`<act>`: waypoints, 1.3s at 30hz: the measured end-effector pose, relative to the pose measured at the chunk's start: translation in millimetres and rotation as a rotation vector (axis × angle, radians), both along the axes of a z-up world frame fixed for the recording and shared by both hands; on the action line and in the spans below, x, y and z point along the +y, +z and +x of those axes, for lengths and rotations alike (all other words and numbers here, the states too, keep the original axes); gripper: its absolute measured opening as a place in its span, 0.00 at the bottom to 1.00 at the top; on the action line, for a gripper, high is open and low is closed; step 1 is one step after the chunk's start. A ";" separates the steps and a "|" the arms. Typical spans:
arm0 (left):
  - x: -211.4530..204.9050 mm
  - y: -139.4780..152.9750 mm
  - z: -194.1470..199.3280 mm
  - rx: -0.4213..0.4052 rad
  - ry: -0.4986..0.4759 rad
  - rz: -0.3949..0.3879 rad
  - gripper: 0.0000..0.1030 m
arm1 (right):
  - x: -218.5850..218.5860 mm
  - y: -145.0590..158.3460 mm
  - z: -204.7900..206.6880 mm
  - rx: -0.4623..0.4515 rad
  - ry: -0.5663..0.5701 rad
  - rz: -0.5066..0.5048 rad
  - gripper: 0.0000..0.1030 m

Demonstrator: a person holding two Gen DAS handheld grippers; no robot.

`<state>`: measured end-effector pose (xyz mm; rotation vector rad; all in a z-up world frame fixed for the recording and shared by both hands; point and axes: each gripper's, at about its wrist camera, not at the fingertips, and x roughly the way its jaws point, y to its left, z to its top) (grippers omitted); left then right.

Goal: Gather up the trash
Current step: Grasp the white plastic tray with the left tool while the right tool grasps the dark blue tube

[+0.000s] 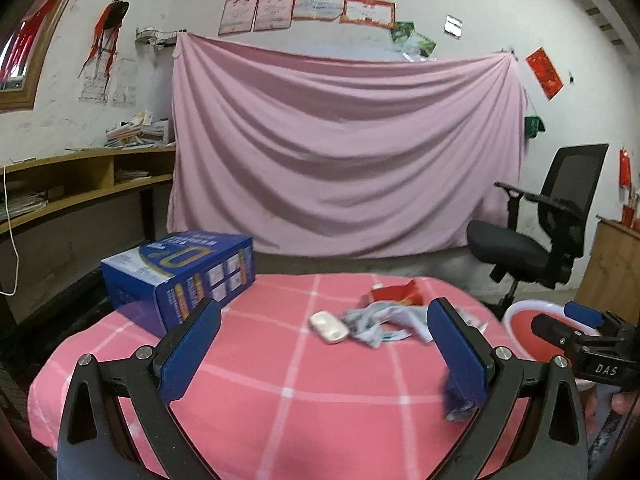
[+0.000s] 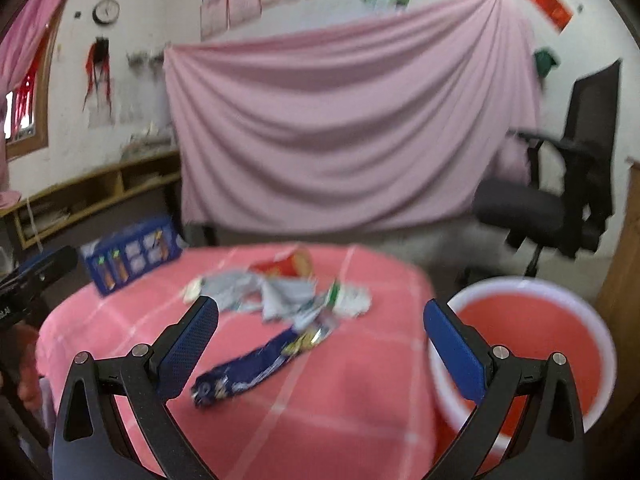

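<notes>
We see the red basin (image 2: 532, 344) with white rim right of the bench (image 2: 340, 392), nothing visible inside | trash on bench: dark blue wrapper (image 2: 248, 372) near, grey wrappers (image 2: 276, 292) and red carton (image 2: 286, 266) farther | blue box (image 1: 180, 276) far left | left gripper (image 1: 320, 356) and right gripper (image 2: 320, 352) jaws wide apart, holding nothing.

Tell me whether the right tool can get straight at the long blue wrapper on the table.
Probably yes. The right tool is open and holds nothing, and the long blue wrapper lies flat on the pink tablecloth just ahead of its fingers, apart from the other trash, with nothing across the path.
</notes>
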<state>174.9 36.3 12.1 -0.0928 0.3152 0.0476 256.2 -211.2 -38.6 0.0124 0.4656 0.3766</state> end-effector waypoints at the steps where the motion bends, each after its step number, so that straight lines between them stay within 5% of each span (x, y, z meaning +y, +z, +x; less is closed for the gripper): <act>1: 1.6 -2.5 3.9 0.016 0.007 0.004 0.98 | 3.0 -3.7 5.2 0.039 0.015 -0.002 1.00; 10: 13.9 -31.0 58.4 0.227 -0.018 0.005 0.98 | 6.9 -39.8 48.3 0.411 0.026 0.115 0.97; 15: 17.4 -39.0 85.3 0.330 -0.042 -0.035 0.98 | 20.0 -51.3 62.0 0.472 0.042 0.076 0.64; 20: 20.3 -47.0 109.4 0.418 -0.067 -0.073 0.96 | 24.5 -52.8 68.1 0.476 0.063 0.074 0.47; 25: 13.7 -52.6 131.4 0.487 -0.121 -0.093 0.78 | 36.2 -55.8 80.5 0.480 0.094 0.060 0.27; 32: 3.2 -57.0 163.1 0.554 -0.131 -0.071 0.56 | 41.3 -60.2 91.2 0.506 0.149 0.129 0.24; 39: 14.5 -61.6 180.2 0.596 -0.100 -0.157 0.43 | 39.0 -61.3 93.4 0.513 0.156 0.159 0.24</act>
